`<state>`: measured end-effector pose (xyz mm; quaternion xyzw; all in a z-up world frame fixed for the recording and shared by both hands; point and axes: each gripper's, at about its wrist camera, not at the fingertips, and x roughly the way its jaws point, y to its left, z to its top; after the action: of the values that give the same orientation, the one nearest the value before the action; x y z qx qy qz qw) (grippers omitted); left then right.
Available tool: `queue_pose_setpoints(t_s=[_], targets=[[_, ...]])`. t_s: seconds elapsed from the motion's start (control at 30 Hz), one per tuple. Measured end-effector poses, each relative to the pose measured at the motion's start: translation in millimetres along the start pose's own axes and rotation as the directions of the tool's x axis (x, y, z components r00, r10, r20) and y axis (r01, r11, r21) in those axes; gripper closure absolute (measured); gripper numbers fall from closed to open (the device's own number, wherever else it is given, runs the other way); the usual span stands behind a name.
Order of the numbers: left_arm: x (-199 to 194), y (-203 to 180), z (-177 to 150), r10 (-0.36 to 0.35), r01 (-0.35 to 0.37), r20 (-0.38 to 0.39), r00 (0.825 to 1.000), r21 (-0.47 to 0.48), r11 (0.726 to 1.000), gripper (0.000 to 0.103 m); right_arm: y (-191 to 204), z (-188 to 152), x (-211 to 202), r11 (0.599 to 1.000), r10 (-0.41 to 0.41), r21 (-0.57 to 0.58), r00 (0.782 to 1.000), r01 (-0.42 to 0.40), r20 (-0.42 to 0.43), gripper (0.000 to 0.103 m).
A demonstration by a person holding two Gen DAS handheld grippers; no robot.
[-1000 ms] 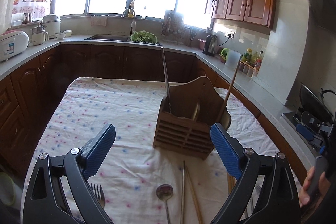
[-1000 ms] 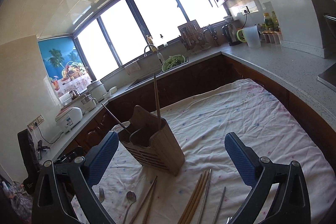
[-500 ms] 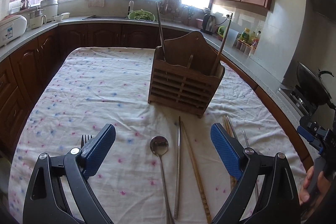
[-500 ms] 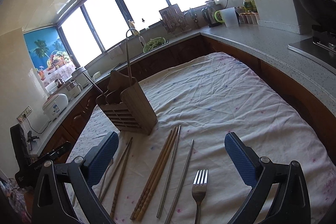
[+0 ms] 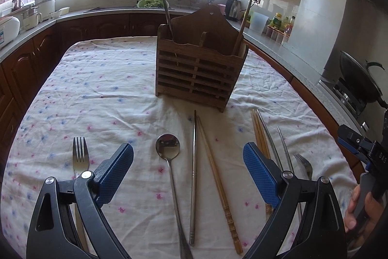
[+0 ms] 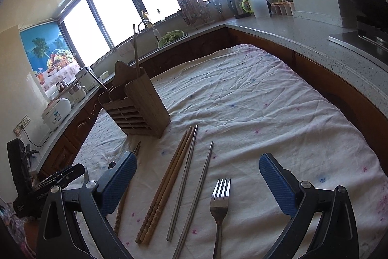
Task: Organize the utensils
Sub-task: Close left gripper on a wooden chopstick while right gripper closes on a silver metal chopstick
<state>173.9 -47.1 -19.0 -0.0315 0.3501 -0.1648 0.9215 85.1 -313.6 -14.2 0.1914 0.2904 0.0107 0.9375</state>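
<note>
A wooden utensil holder (image 5: pixel 198 72) stands mid-table and holds one metal and one wooden chopstick; it also shows in the right wrist view (image 6: pixel 138 108). In front of it lie a spoon (image 5: pixel 168 149), a metal chopstick (image 5: pixel 193 174), a wooden chopstick (image 5: pixel 215 176) and a fork (image 5: pixel 80 154). My left gripper (image 5: pixel 188 171) is open and empty above the spoon and chopsticks. My right gripper (image 6: pixel 197 183) is open and empty above a pair of wooden chopsticks (image 6: pixel 167 183), two metal chopsticks (image 6: pixel 186 176) and a second fork (image 6: pixel 219 200).
The table wears a white floral cloth (image 6: pixel 254 98). Dark wood cabinets and a grey counter (image 6: pixel 315 33) run around it on the left, back and right. A wok (image 5: pixel 361 79) sits on the stove at right. The right gripper shows in the left wrist view (image 5: pixel 363 149).
Both grippers have tilted down and lowered toward the table. The utensils near the front edge now fill the lower part of both views. Both stay open.
</note>
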Motion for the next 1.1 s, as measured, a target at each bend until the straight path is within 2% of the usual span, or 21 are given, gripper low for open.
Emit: queue_pose_setpoints(t_s=[0.13, 0.23, 0.3, 0.37, 0.53, 0.6, 0.83, 0.9, 1.0, 1.1], targets=[[6.5, -6.4, 2.4, -0.019, 0.019, -0.014, 1.000, 0.014, 1.000, 0.010, 0.3, 0.5, 7.1, 1.000, -0.006, -0.006, 1.000, 0.006, -0.021, 0.002], [16.4, -9.5, 4.4, -0.048, 0.048, -0.046, 0.998, 0.019, 0.999, 0.024, 1.2, 1.4, 13.7, 1.000, -0.011, -0.016, 0.999, 0.010, -0.036, 0.005], [25.8, -10.6, 5.3, -0.067, 0.068, -0.080, 0.995, 0.015, 0.998, 0.038, 1.1, 1.6, 18.1, 1.000, -0.010, -0.012, 0.999, 0.010, -0.048, 0.010], [34.4, -11.5, 6.3, -0.079, 0.080, -0.106, 0.991, 0.010, 0.997, 0.046, 0.5, 2.2, 23.4, 1.000, -0.011, -0.009, 0.998, 0.010, -0.061, 0.023], [54.3, -19.3, 9.0, -0.100, 0.104, -0.157, 0.982, 0.019, 0.994, 0.059, 0.4, 3.7, 39.7, 1.000, -0.022, -0.015, 0.994, 0.021, -0.103, 0.044], [62.4, -22.2, 10.2, -0.105, 0.110, -0.176, 0.979, 0.021, 0.994, 0.069, 1.1, 3.8, 46.8, 1.000, -0.025, -0.020, 0.992, 0.023, -0.124, 0.051], [87.3, -30.1, 9.7, -0.089, 0.102, -0.237, 0.967, 0.042, 0.994, 0.080, 4.8, -2.3, 77.7, 0.998, -0.048, -0.052, 0.975, 0.037, -0.215, 0.067], [92.8, -30.6, 9.0, -0.087, 0.102, -0.251, 0.964, 0.047, 0.994, 0.088, 4.7, -3.8, 85.9, 0.997, -0.062, -0.061, 0.970, 0.049, -0.237, 0.071], [103.3, -31.5, 7.2, -0.081, 0.102, -0.285, 0.955, 0.061, 0.993, 0.089, 5.4, -4.6, 96.0, 0.995, -0.081, -0.081, 0.962, 0.062, -0.262, 0.074], [107.0, -31.8, 8.6, -0.062, 0.088, -0.283, 0.957, 0.080, 0.993, 0.089, 6.4, -4.7, 106.9, 0.992, -0.103, -0.105, 0.952, 0.075, -0.289, 0.077]])
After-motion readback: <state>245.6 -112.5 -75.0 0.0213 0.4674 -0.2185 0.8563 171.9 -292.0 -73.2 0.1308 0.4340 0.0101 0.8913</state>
